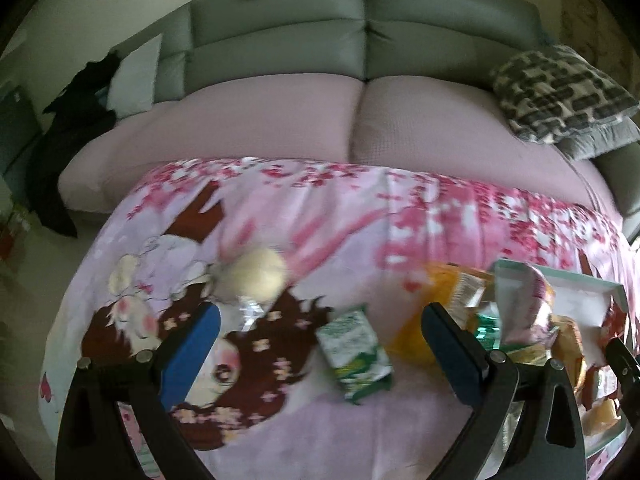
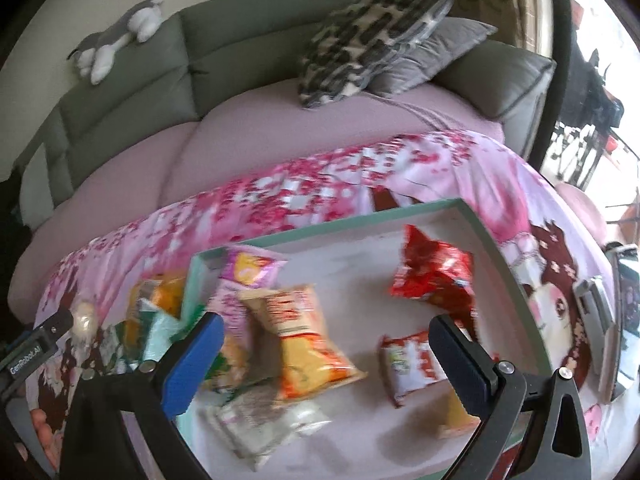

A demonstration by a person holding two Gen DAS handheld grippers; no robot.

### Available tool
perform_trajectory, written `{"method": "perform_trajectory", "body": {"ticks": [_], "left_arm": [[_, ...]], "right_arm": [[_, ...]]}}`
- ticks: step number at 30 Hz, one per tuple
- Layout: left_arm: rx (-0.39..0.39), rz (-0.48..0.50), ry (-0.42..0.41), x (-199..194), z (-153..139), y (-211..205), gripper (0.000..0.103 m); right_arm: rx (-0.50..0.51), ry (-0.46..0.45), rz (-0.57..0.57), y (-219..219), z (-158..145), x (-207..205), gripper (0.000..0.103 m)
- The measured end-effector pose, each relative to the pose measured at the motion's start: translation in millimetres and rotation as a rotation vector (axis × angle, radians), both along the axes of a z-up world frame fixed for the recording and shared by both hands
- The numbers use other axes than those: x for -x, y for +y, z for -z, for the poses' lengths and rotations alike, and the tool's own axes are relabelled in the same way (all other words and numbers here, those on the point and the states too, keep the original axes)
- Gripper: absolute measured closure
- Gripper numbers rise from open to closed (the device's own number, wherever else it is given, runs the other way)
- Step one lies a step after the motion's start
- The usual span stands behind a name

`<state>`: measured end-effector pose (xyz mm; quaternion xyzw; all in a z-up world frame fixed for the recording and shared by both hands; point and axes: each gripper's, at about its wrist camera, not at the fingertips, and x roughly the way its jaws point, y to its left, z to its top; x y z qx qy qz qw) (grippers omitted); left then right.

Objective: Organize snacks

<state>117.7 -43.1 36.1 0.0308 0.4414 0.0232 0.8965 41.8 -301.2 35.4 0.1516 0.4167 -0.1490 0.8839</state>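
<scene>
Through the left wrist view we see our left gripper with its fingers spread wide and nothing between them, hanging over a bench draped in a pink cartoon-print cloth. A green-and-white snack packet lies on the cloth between the fingers, and a pale round bun in clear wrap sits farther off toward the left finger. An orange bag lies against the tray's near wall; only a corner of the tray shows at the right edge, along with a sliver of the other gripper. Behind the bench we see a grey sofa. Over in the right wrist view, our right gripper is likewise wide apart and empty, poised above the tray, whose whole white floor and teal rim are visible only here. Inside it we count a red bag, a red-and-white packet, an orange-and-cream bag, a pink packet at the far left corner, and a whitish packet nearest us. A patterned cushion rests on the sofa, and a plush toy lies on its backrest.
</scene>
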Motion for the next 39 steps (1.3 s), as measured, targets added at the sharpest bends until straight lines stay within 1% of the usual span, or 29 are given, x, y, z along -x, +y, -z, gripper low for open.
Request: {"method": "perform_trajectory", "body": {"ticks": [4, 10, 13, 19, 26, 28, 30, 32, 34, 36, 39], "left_arm": [[0.003, -0.05, 0.002, 0.5, -0.6, 28.1, 0.003], [-0.015, -0.116, 0.005, 3.1, -1.7, 68.8, 0.003], [0.0, -0.132, 0.008, 3.6, -1.3, 84.3, 0.003], [0.015, -0.155, 0.018, 2.0, 0.7, 107.9, 0.003], [0.06, -0.176, 0.051, -4.0, 12.5, 127.5, 0.003], [0.078, -0.177, 0.062, -5.5, 16.6, 130.6, 0.003], [0.105, -0.177, 0.07, -7.3, 20.5, 130.9, 0.003], [0.135, -0.171, 0.075, -8.8, 24.8, 127.9, 0.003], [0.16, -0.157, 0.086, -11.4, 29.4, 122.4, 0.003], [0.185, -0.146, 0.088, -14.6, 33.8, 115.8, 0.003], [0.22, -0.116, 0.113, -21.3, 41.8, 104.5, 0.003]], "right_arm": [[-0.009, -0.003, -0.061, 26.3, 1.5, -9.2, 0.0], [-0.024, -0.009, -0.123, 60.5, 4.3, -19.5, 0.0], [-0.042, -0.019, -0.15, 76.4, 5.7, -23.7, 0.0], [-0.086, -0.049, -0.239, 115.9, 5.9, -33.1, 0.0], [-0.062, -0.048, -0.32, 151.9, 11.6, -42.6, 0.001], [-0.059, -0.05, -0.323, 156.0, 15.4, -45.3, 0.003], [-0.058, -0.05, -0.31, 156.1, 20.4, -50.3, 0.011], [-0.061, -0.045, -0.297, 152.3, 24.5, -53.8, 0.014], [-0.061, -0.044, -0.281, 148.0, 28.3, -56.0, 0.02], [-0.063, -0.047, -0.263, 142.0, 29.9, -56.9, 0.028], [-0.068, -0.046, -0.255, 135.1, 30.5, -56.8, 0.032]]}}
